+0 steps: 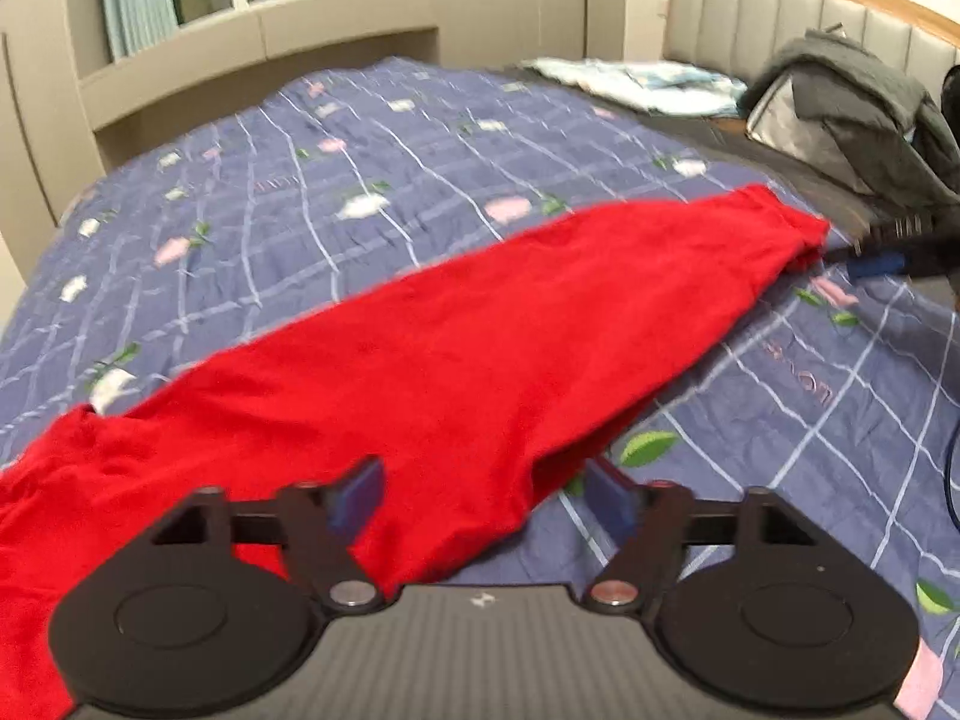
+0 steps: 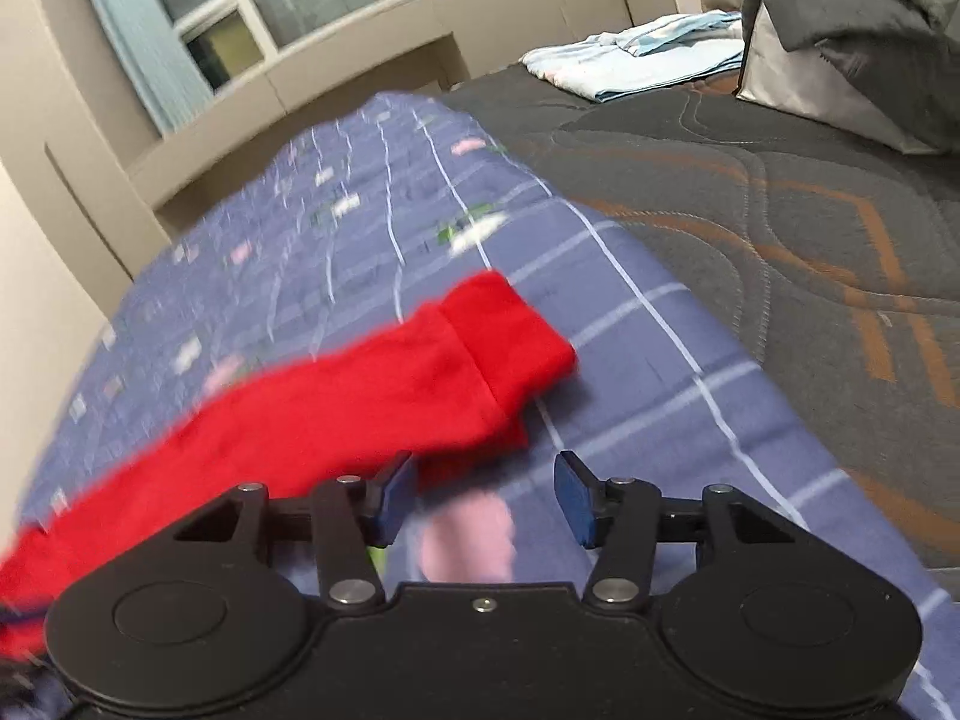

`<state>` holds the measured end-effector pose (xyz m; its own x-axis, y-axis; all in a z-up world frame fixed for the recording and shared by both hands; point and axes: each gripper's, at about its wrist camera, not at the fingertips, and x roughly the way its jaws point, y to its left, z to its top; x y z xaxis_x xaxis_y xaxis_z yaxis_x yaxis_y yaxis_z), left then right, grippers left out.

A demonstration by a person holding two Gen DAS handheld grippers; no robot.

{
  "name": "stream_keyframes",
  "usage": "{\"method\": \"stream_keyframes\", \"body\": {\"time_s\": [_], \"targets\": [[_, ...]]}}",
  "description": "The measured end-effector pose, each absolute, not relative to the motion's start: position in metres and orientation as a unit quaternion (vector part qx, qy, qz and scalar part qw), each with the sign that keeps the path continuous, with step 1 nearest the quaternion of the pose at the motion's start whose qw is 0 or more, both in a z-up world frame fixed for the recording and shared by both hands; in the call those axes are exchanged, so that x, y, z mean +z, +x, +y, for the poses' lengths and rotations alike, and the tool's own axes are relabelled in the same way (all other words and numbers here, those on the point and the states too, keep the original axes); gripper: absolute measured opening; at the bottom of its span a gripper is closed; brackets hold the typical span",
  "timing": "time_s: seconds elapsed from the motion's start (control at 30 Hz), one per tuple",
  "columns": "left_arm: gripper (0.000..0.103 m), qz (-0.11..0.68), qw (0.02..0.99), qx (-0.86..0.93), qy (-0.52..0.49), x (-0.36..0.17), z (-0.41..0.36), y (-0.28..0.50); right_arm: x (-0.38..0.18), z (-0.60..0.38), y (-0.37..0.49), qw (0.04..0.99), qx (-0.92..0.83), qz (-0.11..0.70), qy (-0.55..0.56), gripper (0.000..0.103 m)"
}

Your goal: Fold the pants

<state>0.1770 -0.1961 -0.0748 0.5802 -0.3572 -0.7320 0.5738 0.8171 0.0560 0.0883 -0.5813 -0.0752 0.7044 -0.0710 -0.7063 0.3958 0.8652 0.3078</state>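
Observation:
Red pants (image 1: 480, 348) lie stretched out in a long strip on a blue checked quilt (image 1: 360, 168). My left gripper (image 1: 486, 495) stands open at the near end. The red cloth lies under and between its blue pads (image 1: 360, 492), which do not press on it. In the right wrist view the cuffed end of the pants (image 2: 510, 324) rests just ahead and left of my right gripper (image 2: 485, 498). That gripper is open, with only quilt between its fingers. The left wrist view also shows the right gripper (image 1: 864, 258) beside the far cuff.
Right of the quilt (image 2: 630, 324) is a bare dark grey mattress (image 2: 780, 210). Folded light blue cloth (image 1: 636, 84) and a grey jacket over a bag (image 1: 852, 108) sit near the padded headboard (image 1: 780, 6). A beige window ledge (image 1: 240, 42) runs behind the bed.

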Motion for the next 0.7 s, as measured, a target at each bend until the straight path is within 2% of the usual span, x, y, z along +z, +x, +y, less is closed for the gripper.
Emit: {"method": "stream_keyframes", "body": {"time_s": [0.03, 0.1, 0.33, 0.37, 0.4, 0.43, 0.5, 0.7], "targets": [[0.094, 0.369, 0.881, -0.258, 0.146, -0.073, -0.195, 0.175, -0.078, -0.579, 0.088, 0.895, -0.134, 0.371, 0.209, 0.050], [0.098, 0.364, 0.889, -0.239, 0.142, -0.068, -0.191, 0.171, -0.081, -0.576, 0.090, 0.897, -0.141, 0.378, 0.182, 0.045], [0.099, 0.378, 0.901, -0.193, 0.085, -0.054, -0.160, 0.163, -0.091, -0.582, 0.114, 0.905, -0.122, 0.360, 0.191, 0.042], [0.099, 0.381, 0.902, -0.185, 0.077, -0.053, -0.154, 0.162, -0.093, -0.584, 0.117, 0.904, -0.121, 0.358, 0.199, 0.033], [0.099, 0.384, 0.903, -0.179, 0.070, -0.052, -0.149, 0.161, -0.094, -0.586, 0.120, 0.904, -0.117, 0.358, 0.204, 0.018], [0.099, 0.386, 0.904, -0.172, 0.063, -0.051, -0.143, 0.161, -0.094, -0.586, 0.122, 0.903, -0.116, 0.358, 0.206, 0.011], [0.099, 0.392, 0.905, -0.159, 0.050, -0.050, -0.132, 0.159, -0.090, -0.586, 0.124, 0.905, -0.117, 0.359, 0.194, 0.008], [0.099, 0.397, 0.909, -0.125, 0.041, -0.046, -0.104, 0.155, -0.064, -0.593, 0.117, 0.921, -0.146, 0.333, 0.138, 0.007]]}}
